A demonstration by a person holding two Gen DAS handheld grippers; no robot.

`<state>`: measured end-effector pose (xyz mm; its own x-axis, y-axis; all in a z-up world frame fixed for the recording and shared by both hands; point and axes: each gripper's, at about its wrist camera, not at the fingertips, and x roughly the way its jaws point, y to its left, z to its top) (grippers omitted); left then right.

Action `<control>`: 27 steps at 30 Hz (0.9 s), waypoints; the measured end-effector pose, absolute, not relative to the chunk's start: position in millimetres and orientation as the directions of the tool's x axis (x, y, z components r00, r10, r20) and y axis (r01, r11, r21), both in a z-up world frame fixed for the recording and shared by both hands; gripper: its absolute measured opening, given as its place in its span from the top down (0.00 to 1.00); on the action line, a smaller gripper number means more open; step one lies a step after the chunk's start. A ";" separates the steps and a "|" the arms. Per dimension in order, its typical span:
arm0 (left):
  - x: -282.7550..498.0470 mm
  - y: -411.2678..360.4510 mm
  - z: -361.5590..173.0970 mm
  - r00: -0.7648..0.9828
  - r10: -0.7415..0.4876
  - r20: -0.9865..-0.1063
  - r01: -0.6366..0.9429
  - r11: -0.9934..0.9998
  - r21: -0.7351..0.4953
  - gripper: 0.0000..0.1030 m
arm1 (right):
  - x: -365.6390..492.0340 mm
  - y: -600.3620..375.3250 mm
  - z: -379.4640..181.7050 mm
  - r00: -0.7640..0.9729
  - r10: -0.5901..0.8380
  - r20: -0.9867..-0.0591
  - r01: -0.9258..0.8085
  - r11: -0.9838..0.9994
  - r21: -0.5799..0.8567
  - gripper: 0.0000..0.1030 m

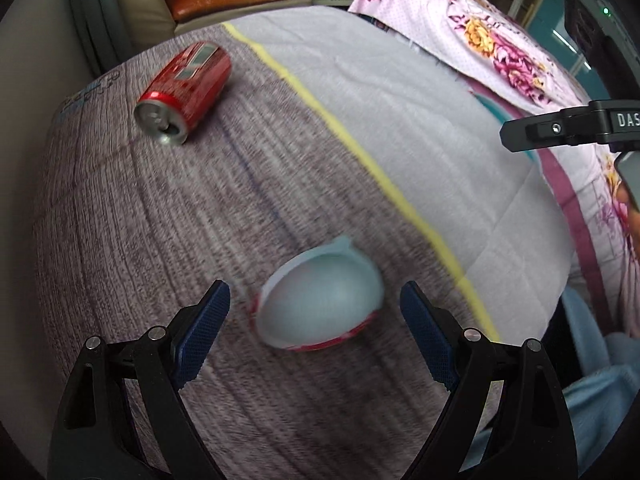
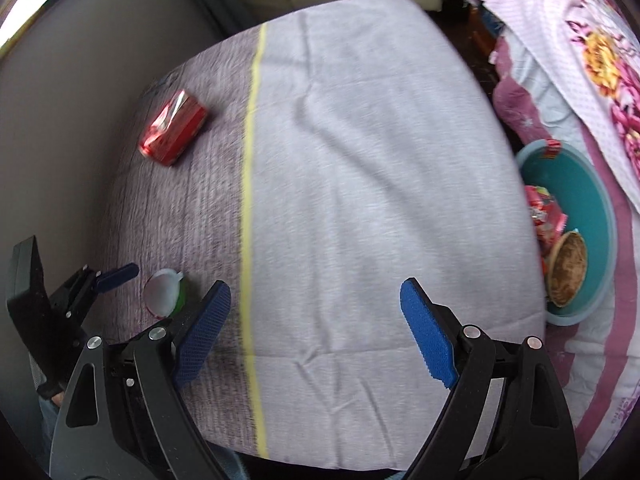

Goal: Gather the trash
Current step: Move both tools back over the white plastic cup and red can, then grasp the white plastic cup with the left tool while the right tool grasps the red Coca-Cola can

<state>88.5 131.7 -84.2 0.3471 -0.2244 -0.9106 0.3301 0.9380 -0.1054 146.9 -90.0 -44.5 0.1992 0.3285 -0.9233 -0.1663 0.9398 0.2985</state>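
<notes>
Left wrist view: my left gripper (image 1: 316,312) stands with its jaws spread wide and nothing pinched; one small plastic cup (image 1: 320,300) lies on its side directly between the two blue pads (image 1: 204,334), clear of both. The cup is pale with a red band near its rim, and its print is too blurred for me to read. Farther out on the brown knitted part of the blanket (image 1: 168,216) I count one red can (image 1: 184,92) on its side, open end toward me, well apart from the cup. One yellow stripe (image 1: 360,160) splits the brown part from the pale grey part. At the right edge a black part of my other tool juts in, cut off by the frame.

From the right wrist view, my right gripper (image 2: 316,328) is likewise spread wide and empty, over bare grey fabric. The same cup sits just beyond its left pad, partly hidden by it. Off to the right one teal basin (image 2: 588,204) rests beside the floral quilt (image 2: 580,28); inside I make out red wrappers (image 2: 544,212) and one round brownish item (image 2: 566,272) I cannot identify. The blanket's edge hides the basin's left side.
</notes>
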 end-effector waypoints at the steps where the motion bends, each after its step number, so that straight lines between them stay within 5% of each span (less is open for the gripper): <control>1: 88.4 133.4 -85.9 0.345 -0.224 -0.912 0.335 0.936 -0.103 0.15 | 146.9 -85.9 -45.4 0.194 0.329 -0.924 -0.170 0.939 0.298 0.20; 7: 85.8 123.6 -94.8 0.347 -0.222 -0.911 0.416 0.907 -0.062 0.16 | 151.3 -62.7 -53.5 0.167 0.330 -0.929 -0.183 0.936 0.300 0.20; 9: 85.8 123.0 -97.9 0.347 -0.236 -0.908 0.424 0.903 -0.072 0.35 | 152.7 -55.6 -55.0 0.167 0.328 -0.930 -0.189 0.936 0.296 0.20; 27: 131.9 234.2 -80.6 0.482 -0.199 -0.854 0.009 0.975 -0.222 0.36 | 236.3 21.0 -54.4 0.173 0.388 -0.905 -0.232 0.909 0.346 0.20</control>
